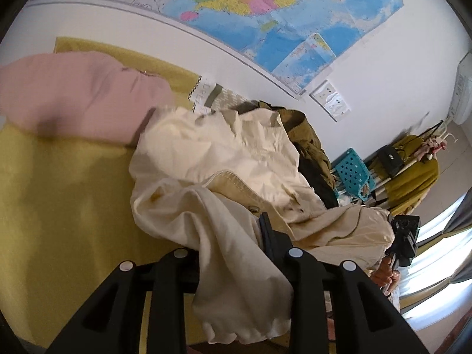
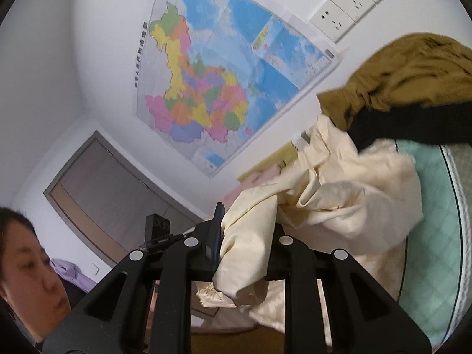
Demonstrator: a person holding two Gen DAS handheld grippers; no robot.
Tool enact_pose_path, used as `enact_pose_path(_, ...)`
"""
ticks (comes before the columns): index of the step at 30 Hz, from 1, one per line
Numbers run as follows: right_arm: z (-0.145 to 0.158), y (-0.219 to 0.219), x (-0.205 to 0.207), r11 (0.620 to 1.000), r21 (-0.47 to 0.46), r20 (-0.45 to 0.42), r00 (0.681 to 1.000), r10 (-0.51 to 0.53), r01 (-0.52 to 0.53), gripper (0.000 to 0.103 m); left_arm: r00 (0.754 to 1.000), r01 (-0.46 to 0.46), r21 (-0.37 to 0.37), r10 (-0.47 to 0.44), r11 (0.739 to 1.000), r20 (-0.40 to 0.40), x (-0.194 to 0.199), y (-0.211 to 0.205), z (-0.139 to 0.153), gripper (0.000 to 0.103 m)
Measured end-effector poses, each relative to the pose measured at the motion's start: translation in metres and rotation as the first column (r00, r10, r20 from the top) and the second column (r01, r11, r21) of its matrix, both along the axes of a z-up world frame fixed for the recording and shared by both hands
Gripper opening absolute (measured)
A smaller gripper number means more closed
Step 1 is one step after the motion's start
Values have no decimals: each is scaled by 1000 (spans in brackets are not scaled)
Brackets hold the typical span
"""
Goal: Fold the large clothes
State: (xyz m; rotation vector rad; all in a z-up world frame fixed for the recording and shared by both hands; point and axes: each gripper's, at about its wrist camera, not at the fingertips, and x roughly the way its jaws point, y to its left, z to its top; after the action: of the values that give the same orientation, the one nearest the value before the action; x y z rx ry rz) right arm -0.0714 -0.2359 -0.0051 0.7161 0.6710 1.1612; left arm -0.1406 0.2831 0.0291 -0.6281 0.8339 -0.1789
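Observation:
A large cream jacket (image 1: 224, 159) with a tan-lined button placket lies bunched over the yellow bed sheet (image 1: 59, 194). My left gripper (image 1: 236, 224) is shut on a fold of it. Cloth covers the left finger and only the right finger (image 1: 265, 230) shows. In the right wrist view the same cream jacket (image 2: 339, 194) hangs from my right gripper (image 2: 249, 215), which is shut on a bunched edge. Its left finger (image 2: 218, 221) shows and the other is under cloth. The right gripper (image 1: 402, 236) and a hand also appear at the left view's right edge.
A pink pillow (image 1: 73, 100) lies at the bed's head. An olive garment (image 2: 398, 73) over black cloth (image 2: 407, 126) is piled behind the jacket on a mint quilted mattress (image 2: 436, 236). A teal basket (image 1: 354, 174) and a clothes rack (image 1: 413, 171) stand beyond. A person's head (image 2: 26, 265) is near.

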Motion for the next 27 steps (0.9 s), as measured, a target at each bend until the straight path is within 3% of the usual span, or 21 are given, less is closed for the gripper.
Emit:
enact_pose_path(6, 14, 10, 48, 999, 13, -30, 999, -34, 34, 19, 999, -4, 7, 4, 1000, -38, 42, 17, 19, 27)
enact_pose_path(11, 11, 22, 95, 997, 7, -87, 993, -78, 79, 19, 996, -18, 72, 24, 997, -84, 88, 21, 26, 28)
enact_pose_path(14, 5, 29, 121, 995, -14, -125, 987, -98, 97, 19, 995, -17, 69, 24, 997, -101, 110, 27, 25, 28)
enact_pose_path(27, -29, 68, 211, 972, -196, -261, 949, -180, 130, 20, 960, -47, 38, 56, 998, -276, 196, 64, -18, 30)
